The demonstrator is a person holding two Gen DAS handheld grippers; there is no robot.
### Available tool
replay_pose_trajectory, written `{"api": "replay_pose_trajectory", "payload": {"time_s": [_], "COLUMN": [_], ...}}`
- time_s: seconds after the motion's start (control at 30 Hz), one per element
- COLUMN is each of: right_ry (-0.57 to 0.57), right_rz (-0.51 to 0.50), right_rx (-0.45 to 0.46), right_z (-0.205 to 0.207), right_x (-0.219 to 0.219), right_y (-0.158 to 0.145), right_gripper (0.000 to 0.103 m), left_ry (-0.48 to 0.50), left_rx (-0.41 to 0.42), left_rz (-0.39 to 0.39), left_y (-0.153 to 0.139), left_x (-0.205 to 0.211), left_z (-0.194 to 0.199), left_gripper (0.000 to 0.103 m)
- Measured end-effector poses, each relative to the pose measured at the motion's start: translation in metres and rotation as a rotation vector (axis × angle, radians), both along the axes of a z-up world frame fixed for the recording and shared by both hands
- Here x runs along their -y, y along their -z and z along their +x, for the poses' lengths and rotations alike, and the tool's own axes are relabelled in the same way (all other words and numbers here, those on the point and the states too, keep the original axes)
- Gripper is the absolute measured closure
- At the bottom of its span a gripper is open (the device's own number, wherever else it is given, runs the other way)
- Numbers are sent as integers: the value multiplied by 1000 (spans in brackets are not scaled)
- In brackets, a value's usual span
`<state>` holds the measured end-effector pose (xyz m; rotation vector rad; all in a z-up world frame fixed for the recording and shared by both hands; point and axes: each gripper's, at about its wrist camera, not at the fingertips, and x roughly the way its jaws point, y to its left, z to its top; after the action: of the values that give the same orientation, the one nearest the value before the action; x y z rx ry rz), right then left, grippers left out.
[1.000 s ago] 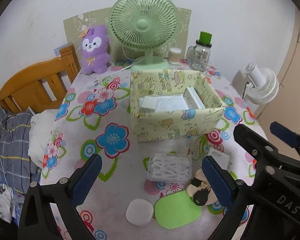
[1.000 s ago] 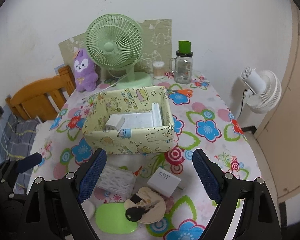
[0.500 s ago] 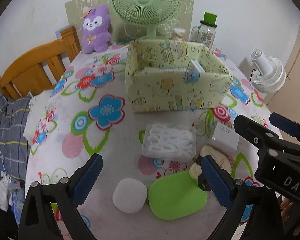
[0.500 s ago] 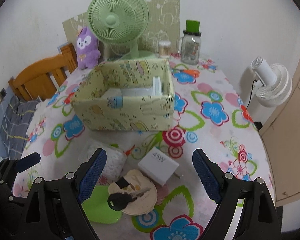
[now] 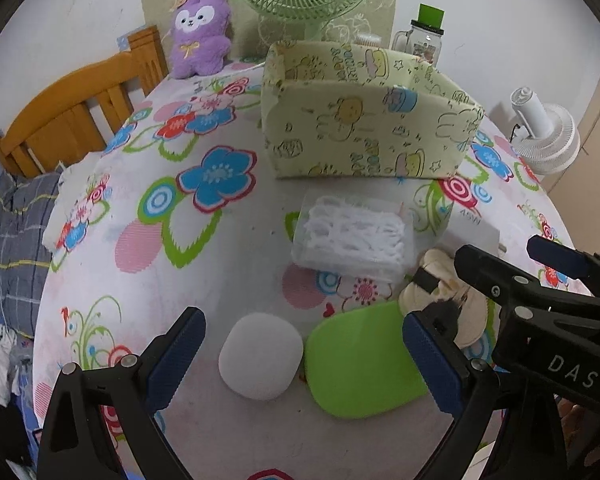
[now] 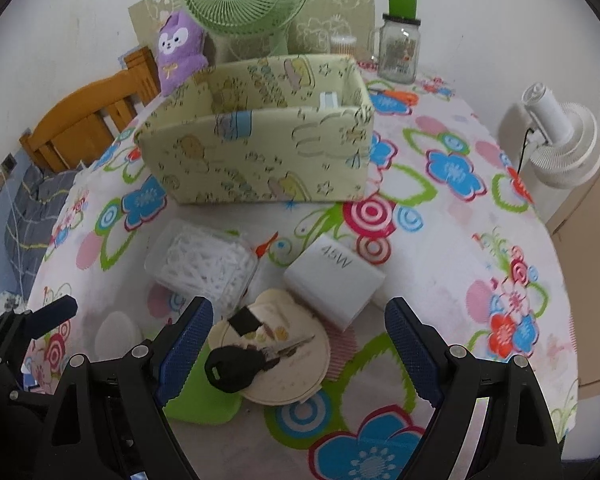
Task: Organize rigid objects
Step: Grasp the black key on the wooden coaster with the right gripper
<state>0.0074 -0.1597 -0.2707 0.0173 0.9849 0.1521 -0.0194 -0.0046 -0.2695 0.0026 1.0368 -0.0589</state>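
My left gripper [image 5: 300, 360] is open, low over a white rounded case [image 5: 261, 356] and a green flat case [image 5: 360, 364]. My right gripper [image 6: 300, 344] is open over a cream round case [image 6: 276, 360] with a black key [image 6: 236, 366] on it. A clear box of cotton swabs [image 6: 204, 266] and a white 45W charger [image 6: 334, 280] lie just beyond. A yellow patterned storage box [image 6: 260, 156] stands behind them; it also shows in the left wrist view [image 5: 364, 136].
A green desk fan [image 6: 244, 4], a purple plush [image 6: 178, 52] and a glass jar with green lid [image 6: 398, 46] stand at the table's back. A wooden chair [image 5: 72, 120] is at left. A white fan [image 6: 560, 140] stands off the right edge.
Both grippers have moved down and forward toward the small items at the table's front. The objects look larger and the box's inside is now mostly hidden. Both stay open.
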Motion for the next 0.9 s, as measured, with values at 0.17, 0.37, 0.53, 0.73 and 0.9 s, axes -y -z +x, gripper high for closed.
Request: {"api": "replay_pose_trajectory", "payload": {"time_s": [0.17, 0.37, 0.53, 0.73, 0.9], "right_ry": [5, -3, -25, -40, -27], "right_rz": [6, 7, 0, -18, -36], "right_rx": [-28, -41, -48, -86, -99], "right_z": [-4, -9, -12, -11, -12], "right_x": [-2, -8, -19, -29, -33], "right_y": [10, 16, 18, 25, 29], "right_gripper": [13, 13, 14, 36, 51], "left_ry": [6, 4, 20, 52, 88], "left_rx": [-10, -22, -23, -53, -61], "left_rz": [19, 27, 40, 52, 53], "left_y": [8, 15, 16, 23, 27], "left_x": [0, -3, -4, -3, 0], "left_z": [-4, -6, -6, -4, -4], "left_gripper": [3, 3, 4, 7, 7]}}
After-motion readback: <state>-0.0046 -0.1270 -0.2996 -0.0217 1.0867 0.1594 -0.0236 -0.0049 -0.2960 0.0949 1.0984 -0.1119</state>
